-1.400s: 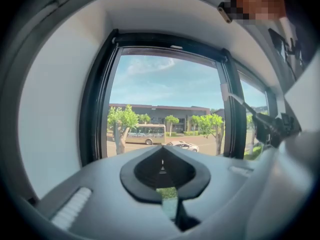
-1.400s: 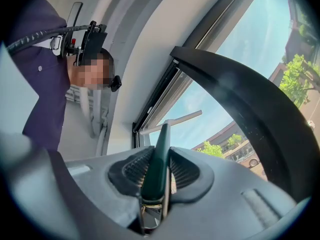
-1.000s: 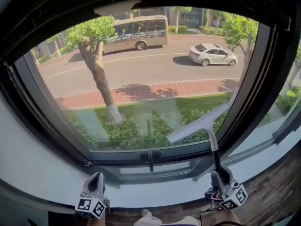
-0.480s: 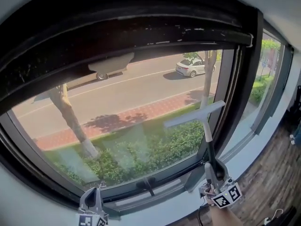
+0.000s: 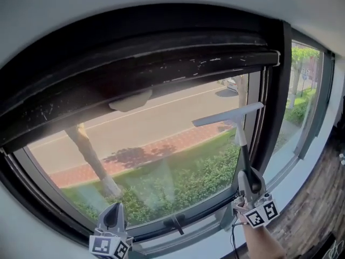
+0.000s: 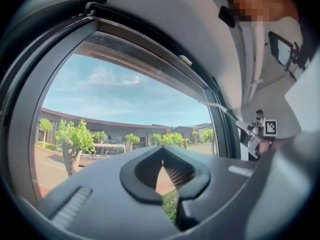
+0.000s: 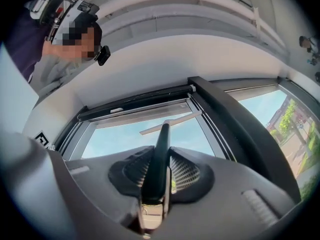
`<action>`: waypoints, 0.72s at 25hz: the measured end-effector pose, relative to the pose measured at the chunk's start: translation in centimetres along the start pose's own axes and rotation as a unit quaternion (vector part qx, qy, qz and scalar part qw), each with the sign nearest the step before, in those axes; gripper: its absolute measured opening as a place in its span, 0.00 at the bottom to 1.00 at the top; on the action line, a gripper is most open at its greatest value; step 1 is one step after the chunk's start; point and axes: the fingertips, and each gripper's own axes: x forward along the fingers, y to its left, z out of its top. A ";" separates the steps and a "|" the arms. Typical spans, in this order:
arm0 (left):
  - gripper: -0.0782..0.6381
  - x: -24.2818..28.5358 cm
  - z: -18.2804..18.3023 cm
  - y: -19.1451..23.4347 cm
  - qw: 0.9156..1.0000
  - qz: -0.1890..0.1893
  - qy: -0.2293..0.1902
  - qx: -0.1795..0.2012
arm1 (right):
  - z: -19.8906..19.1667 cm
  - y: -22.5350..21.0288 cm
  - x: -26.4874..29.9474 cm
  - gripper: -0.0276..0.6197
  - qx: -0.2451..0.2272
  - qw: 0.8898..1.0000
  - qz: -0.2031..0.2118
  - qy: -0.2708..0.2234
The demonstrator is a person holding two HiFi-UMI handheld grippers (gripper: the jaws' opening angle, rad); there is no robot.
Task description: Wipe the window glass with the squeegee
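Note:
The squeegee [image 5: 235, 124] has a pale blade held against the right side of the window glass [image 5: 156, 161], tilted with its right end higher, and a dark handle running down into my right gripper [image 5: 250, 186], which is shut on it. In the right gripper view the squeegee handle [image 7: 159, 156] stands clamped between the jaws, its blade [image 7: 170, 122] near the top of the pane. My left gripper [image 5: 112, 218] hangs low at the bottom left, below the glass, shut with nothing in it. Its closed jaws [image 6: 162, 166] point at the window in the left gripper view.
A dark window frame [image 5: 161, 58] arches over the pane, with a vertical post [image 5: 272, 107] right of the blade. A window handle [image 5: 175, 223] sits on the bottom rail. A second pane [image 5: 307, 96] lies further right. A person's forearm [image 5: 264, 244] holds the right gripper.
The squeegee and right gripper have risen up the right side of the glass. My view has tilted upward, so more of the upper frame shows. The left gripper stays low.

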 end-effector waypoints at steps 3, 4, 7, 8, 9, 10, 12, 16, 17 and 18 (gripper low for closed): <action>0.11 1.5 1.9 -1.2 1.000 -0.009 -0.013 0.009 | 0.8 -0.3 1.8 0.20 -0.009 1.000 0.015 -0.010; 0.11 2.0 2.2 -1.5 1.000 -0.010 -0.016 0.015 | 1.0 -0.4 2.3 0.20 -0.013 1.000 0.019 -0.014; 0.11 3.4 3.0 -2.8 0.999 -0.016 -0.017 0.028 | 1.9 -0.4 3.3 0.20 -0.019 0.999 0.024 -0.028; 0.11 3.6 3.1 -3.3 0.999 -0.017 -0.017 0.031 | 2.1 -0.3 3.4 0.20 -0.019 0.999 0.026 -0.032; 0.11 3.9 3.2 -3.8 0.999 -0.018 -0.017 0.035 | 2.3 -0.1 3.5 0.20 -0.020 0.999 0.030 -0.036; 0.11 4.1 3.3 -4.1 0.999 -0.018 -0.018 0.038 | 2.5 0.1 3.5 0.20 -0.024 0.998 0.035 -0.040; 0.11 4.8 3.3 -4.9 0.999 -0.021 -0.021 0.042 | 2.9 0.6 3.8 0.20 -0.034 0.997 0.044 -0.049; 0.11 6.0 4.6 -5.3 0.998 -0.035 -0.030 0.042 | 3.1 0.3 5.2 0.20 -0.019 0.998 0.039 -0.052; 0.11 6.2 5.2 -5.2 0.998 -0.036 -0.034 0.042 | 3.2 0.0 5.6 0.20 -0.015 0.998 0.035 -0.052; 0.11 6.4 5.9 -4.9 0.998 -0.036 -0.039 0.040 | 3.4 -0.2 6.0 0.20 -0.015 0.998 0.031 -0.054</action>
